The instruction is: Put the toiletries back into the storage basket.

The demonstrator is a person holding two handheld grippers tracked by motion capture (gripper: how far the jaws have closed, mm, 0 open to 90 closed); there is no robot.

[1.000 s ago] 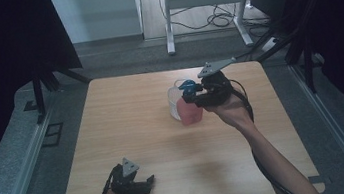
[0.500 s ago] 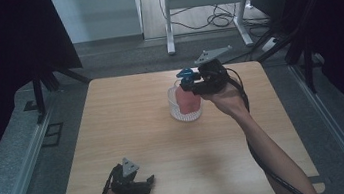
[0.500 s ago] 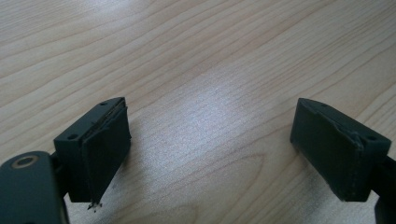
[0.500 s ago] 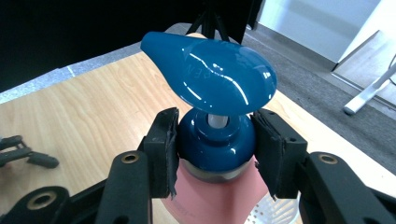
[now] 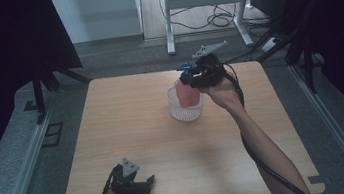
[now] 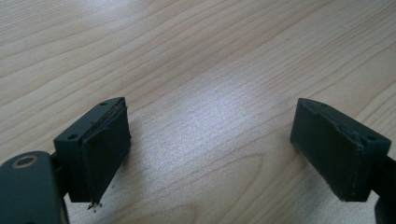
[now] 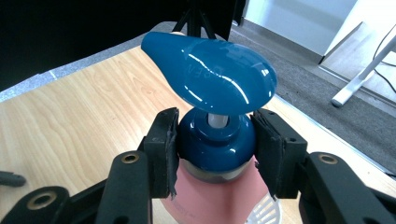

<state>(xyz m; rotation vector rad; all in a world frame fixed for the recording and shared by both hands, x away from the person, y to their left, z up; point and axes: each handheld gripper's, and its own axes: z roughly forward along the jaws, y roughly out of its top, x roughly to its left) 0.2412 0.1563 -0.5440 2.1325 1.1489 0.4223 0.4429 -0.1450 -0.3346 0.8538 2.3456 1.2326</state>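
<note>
The pump bottle [image 7: 212, 154], pink with a blue collar and a blue pump head, stands upright in a white mesh basket [image 5: 185, 109] on the far half of the counter [image 5: 129, 133]. A second ago the bottle and basket sat a little nearer the middle of the counter's far half; now both are further toward the far right, with the right hand having gone along with them. The right gripper [image 7: 215, 144] clamps the blue collar just under the pump head, its jaws pressed on either side of it, as they were a second ago. In the right gripper view the basket's rim [image 7: 266, 212] shows at the bottom right, below the pink body. The left gripper [image 6: 210, 144] rests at the near edge of the counter, unmoved, well apart from the bottle, its jaws wide with bare wood between them.
</note>
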